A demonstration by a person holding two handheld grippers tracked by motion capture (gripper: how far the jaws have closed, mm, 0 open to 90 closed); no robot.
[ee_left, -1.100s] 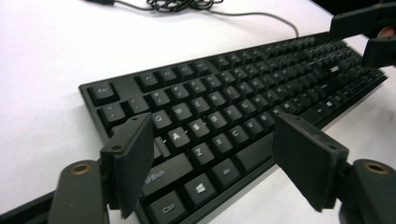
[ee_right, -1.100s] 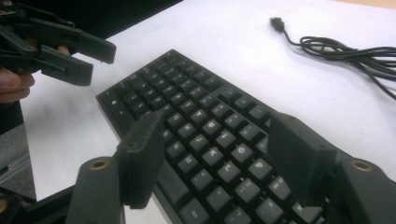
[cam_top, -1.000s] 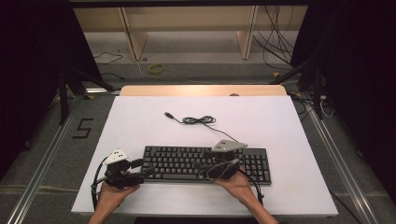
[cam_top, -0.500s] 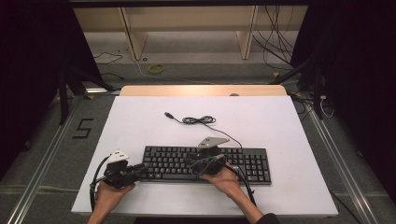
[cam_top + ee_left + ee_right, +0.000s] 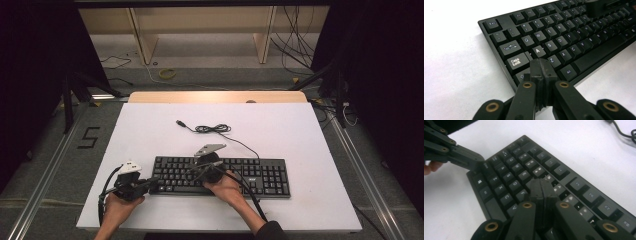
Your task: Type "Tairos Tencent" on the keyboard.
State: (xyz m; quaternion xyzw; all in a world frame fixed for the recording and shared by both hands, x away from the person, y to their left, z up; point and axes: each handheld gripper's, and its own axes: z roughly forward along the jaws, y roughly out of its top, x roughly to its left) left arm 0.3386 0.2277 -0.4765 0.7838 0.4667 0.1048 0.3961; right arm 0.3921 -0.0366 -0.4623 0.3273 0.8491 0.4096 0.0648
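A black keyboard (image 5: 250,176) lies across the near half of the white table (image 5: 300,130), its thin cable (image 5: 215,129) coiled behind it and ending in a USB plug. My left gripper (image 5: 153,184) sits at the keyboard's left end. Its jaws have just been closing and now stand shut with nothing between them, tips over the Shift and Z keys (image 5: 541,68). My right gripper (image 5: 193,174) hovers over the left-middle keys. Its jaws have also just closed on nothing, tips (image 5: 541,188) above the F and G keys. The left gripper (image 5: 475,161) touches the keyboard's corner in the right gripper view.
The table's far half is bare apart from the cable. A wooden strip (image 5: 215,96) runs along the far edge. Metal rails (image 5: 45,175) flank the table, and loose cables (image 5: 300,55) lie on the floor beyond.
Both grippers' jaws went from open to shut. My right gripper slid left along the keyboard, from its right part to its left-middle. The left gripper stayed at the left end.
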